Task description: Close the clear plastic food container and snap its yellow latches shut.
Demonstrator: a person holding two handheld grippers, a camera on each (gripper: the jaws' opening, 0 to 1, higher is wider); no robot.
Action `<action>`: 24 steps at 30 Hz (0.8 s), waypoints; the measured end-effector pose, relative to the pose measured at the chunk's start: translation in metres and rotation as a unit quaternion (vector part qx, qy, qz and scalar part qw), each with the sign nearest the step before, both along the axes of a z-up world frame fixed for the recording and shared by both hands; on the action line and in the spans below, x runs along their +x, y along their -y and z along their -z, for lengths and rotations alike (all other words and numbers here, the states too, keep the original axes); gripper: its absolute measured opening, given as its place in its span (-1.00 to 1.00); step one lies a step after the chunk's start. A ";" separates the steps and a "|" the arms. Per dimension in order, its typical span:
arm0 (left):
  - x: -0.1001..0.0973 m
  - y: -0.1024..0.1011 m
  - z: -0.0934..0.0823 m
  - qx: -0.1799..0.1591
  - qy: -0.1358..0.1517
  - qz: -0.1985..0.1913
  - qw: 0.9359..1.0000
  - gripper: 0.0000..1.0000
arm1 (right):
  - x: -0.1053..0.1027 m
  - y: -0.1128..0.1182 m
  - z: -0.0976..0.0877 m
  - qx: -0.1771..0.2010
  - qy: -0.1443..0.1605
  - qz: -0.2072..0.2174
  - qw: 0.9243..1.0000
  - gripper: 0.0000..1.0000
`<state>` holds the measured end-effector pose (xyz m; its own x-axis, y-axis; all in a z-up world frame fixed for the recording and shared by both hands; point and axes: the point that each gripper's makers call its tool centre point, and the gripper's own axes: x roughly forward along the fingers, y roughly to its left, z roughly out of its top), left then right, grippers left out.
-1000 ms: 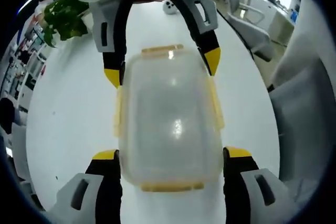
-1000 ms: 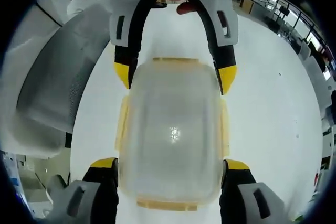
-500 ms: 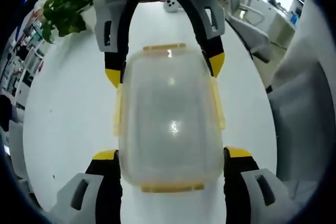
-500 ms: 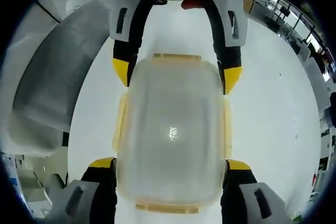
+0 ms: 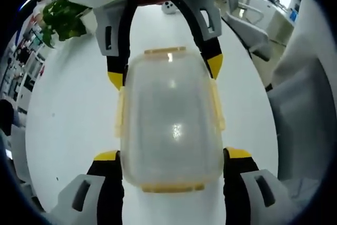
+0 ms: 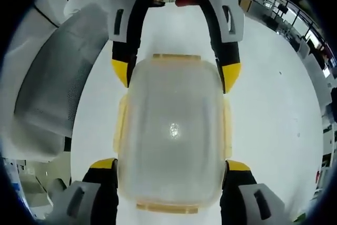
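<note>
I find the lid seated on the container (image 5: 169,119); left gripper (image 5: 171,156) and right gripper (image 6: 169,167) jaws open astride its ends. Next: press yellow latches (image 6: 226,129).

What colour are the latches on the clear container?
Yellow latches on the container; clearest in the left gripper view.

white table (image 5: 73,125) — clear lidded container (image 5: 169,119) on it | potted plant (image 5: 62,18) at far edge
</note>
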<state>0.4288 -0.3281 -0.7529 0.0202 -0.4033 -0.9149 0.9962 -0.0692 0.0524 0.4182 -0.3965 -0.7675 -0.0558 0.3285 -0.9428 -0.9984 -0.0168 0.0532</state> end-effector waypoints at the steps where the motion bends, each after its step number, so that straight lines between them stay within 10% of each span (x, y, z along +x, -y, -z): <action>1: 0.000 -0.001 0.000 0.002 0.001 0.001 1.000 0.50 | -0.001 -0.001 -0.001 0.000 -0.001 0.000 1.000 0.58; 24: 0.006 -0.040 -0.015 0.012 0.013 -0.013 1.000 0.50 | 0.008 -0.040 -0.020 0.001 0.009 -0.018 1.000 0.57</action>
